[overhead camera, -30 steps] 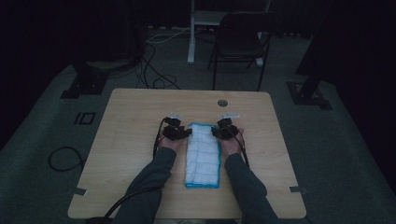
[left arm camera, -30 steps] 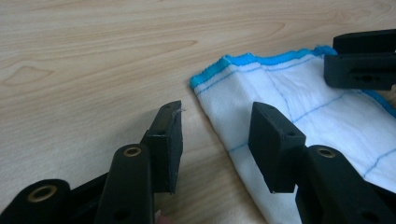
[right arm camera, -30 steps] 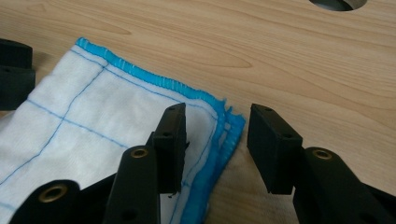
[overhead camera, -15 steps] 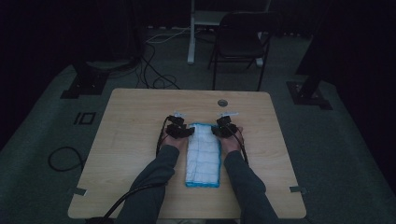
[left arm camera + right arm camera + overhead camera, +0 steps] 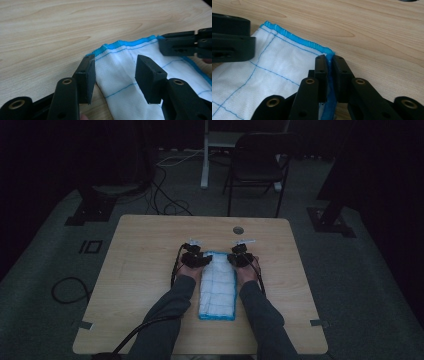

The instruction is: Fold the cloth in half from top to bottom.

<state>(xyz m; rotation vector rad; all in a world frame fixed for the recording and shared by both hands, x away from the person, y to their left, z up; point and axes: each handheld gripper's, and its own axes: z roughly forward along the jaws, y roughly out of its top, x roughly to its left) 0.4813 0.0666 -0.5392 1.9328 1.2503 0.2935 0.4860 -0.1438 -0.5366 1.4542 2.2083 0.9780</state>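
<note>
Folded cloth (image 5: 217,285) lies mid-bench (image 5: 135,270). Right hand-held gripper (image 5: 330,60) has just closed, pinching the far corner hem. Left hand-held gripper (image 5: 115,71) is spread, straddling its corner w/o contact. Risk: lifting now drags the cloth lopsided; thin hem may slip.

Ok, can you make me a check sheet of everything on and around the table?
Surface: light wooden table, with a small round insert near its far edge.
Job's things: white cloth with blue edging and blue grid lines, lying folded in a long strip.
Clutter: nothing seen.
Grippers: left gripper has its jaws open astride the cloth's far left corner; right gripper jaws have just been closing and pinch the blue edge at the far right corner.
Cables: one black cable trails along the left sleeve; more lie on the floor.
Surroundings: dark room, black chair beyond the table, grey floor.
</note>
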